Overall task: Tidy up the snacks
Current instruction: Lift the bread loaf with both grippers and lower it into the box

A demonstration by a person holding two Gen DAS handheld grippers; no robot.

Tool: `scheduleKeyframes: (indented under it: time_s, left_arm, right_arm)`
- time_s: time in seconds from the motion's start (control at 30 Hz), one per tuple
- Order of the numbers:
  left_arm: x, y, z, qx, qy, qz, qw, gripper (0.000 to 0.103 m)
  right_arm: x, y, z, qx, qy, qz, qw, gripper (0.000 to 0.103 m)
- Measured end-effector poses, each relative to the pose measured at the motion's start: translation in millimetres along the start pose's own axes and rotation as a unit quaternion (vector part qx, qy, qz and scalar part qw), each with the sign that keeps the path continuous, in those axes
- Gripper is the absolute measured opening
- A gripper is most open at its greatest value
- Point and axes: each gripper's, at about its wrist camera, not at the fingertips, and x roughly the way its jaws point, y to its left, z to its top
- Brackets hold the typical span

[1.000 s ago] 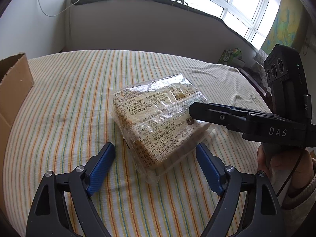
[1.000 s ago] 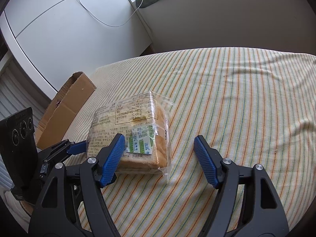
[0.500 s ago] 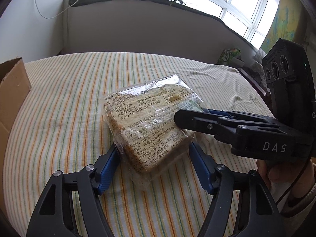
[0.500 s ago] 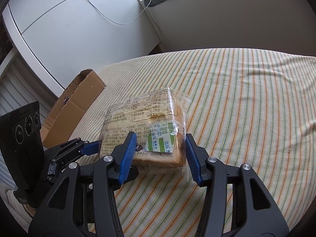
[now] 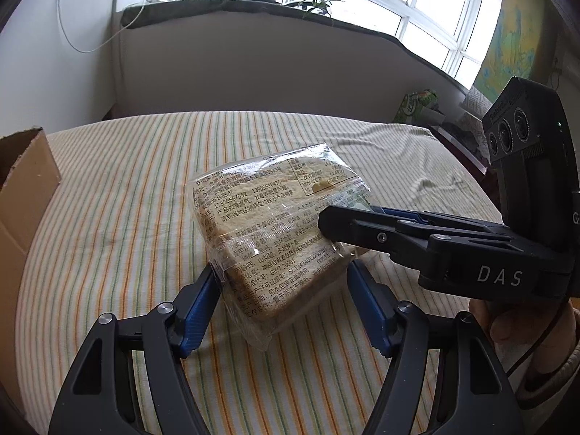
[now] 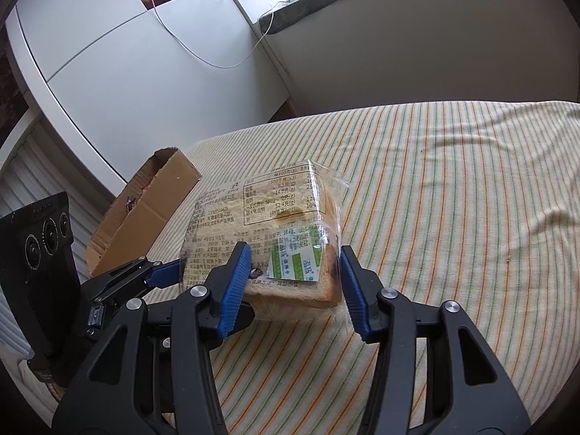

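Note:
A clear-wrapped pack of sliced bread [image 5: 268, 224] with printed text is held just above the striped tablecloth. My left gripper [image 5: 286, 308] is shut on its near end, blue pads pressing both sides. My right gripper [image 6: 295, 282] is shut on the other end of the bread pack [image 6: 268, 232], near its green-and-white label. The right gripper also shows in the left wrist view [image 5: 348, 228] coming in from the right. The left gripper shows in the right wrist view [image 6: 159, 275] at the lower left.
An open cardboard box [image 6: 145, 214] stands at the table's left edge, also seen in the left wrist view [image 5: 21, 188]. The striped tablecloth [image 6: 453, 199] covers the round table. A green packet [image 5: 417, 105] lies beyond the far right edge. A wall and window ledge stand behind.
Both grippers moved in on the bread pack and closed on it from opposite ends. The pack now appears lifted and tilted off the cloth.

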Motion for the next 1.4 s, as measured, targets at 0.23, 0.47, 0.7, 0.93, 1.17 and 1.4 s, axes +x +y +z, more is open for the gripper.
scheduleKeyframes:
  time_s: [0.23, 0.47, 0.7, 0.93, 1.17, 1.4]
  left_arm:
    - [-52, -23, 18, 0.033, -0.057, -0.001, 0.9978, 0.07]
    - [-120, -34, 22, 0.051, -0.121, -0.005, 0.9913, 0.07]
    - [-159, -43, 12, 0.059, -0.156, -0.01, 0.986, 0.07]
    - [-176, -27, 4, 0.044, -0.172, -0.01, 0.984, 0.07]
    - [-191, 23, -8, 0.004, -0.179, 0.006, 0.9837, 0.07]
    - [-217, 107, -29, -0.055, -0.185, 0.064, 0.9791, 0.07]
  right_arm:
    - [-64, 41, 23, -0.037, -0.053, -0.009, 0.998, 0.052]
    - [-119, 93, 26, -0.079, -0.092, -0.025, 0.992, 0.052]
    - [-143, 129, 18, -0.101, -0.108, -0.035, 0.988, 0.052]
    - [-132, 162, 17, -0.123, -0.094, -0.034, 0.987, 0.052]
    - [-75, 212, 24, -0.152, -0.059, -0.008, 0.987, 0.052]
    - [3, 289, 29, -0.194, -0.018, 0.056, 0.979, 0.052]
